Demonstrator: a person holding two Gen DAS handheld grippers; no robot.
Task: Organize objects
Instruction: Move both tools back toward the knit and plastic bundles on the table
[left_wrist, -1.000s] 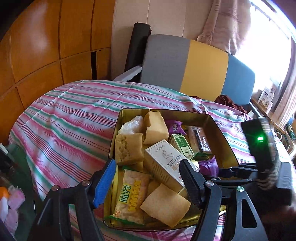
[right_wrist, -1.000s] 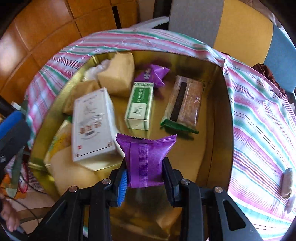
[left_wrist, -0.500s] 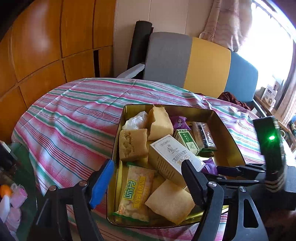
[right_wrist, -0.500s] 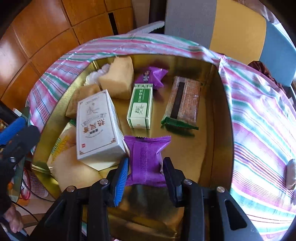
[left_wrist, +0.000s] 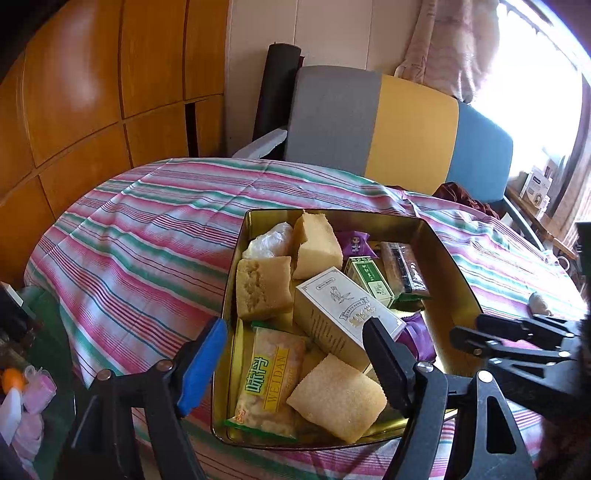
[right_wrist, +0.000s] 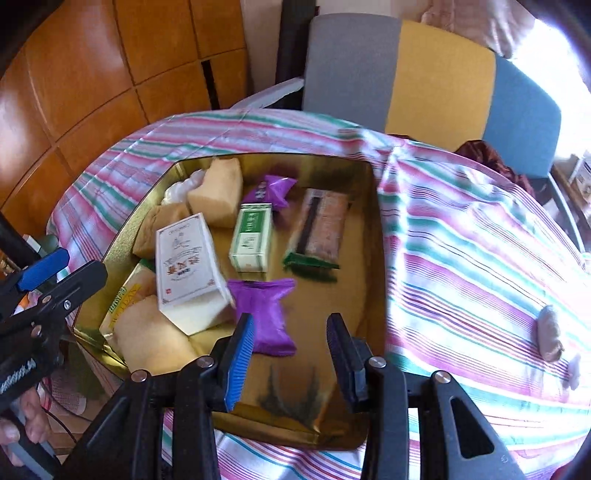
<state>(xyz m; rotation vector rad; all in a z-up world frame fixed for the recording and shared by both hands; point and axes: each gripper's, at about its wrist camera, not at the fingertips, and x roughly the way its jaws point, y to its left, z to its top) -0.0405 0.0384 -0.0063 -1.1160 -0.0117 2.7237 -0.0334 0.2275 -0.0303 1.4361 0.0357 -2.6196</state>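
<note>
Letting go of the purple packet (right_wrist: 264, 314), I have my right tongs (right_wrist: 290, 350) spread, their jaws having just been opening, and the packet lies on the gold floor of the tin (right_wrist: 376, 236) just past the blue pad, low in the middle of the right view. My left tongs (left_wrist: 295, 362) hang spread and empty over the tin's near left corner. What worries me is the blue pad snagging the crinkled wrapper and dragging the packet back out as I pull away. The white box (right_wrist: 184, 258) leans against the packet's left side and could tip onto it. A small brown lump (right_wrist: 549, 334) sits alone on the striped cloth (right_wrist: 480, 258) at the right edge, well apart from the tin, whose right wall stands between.
</note>
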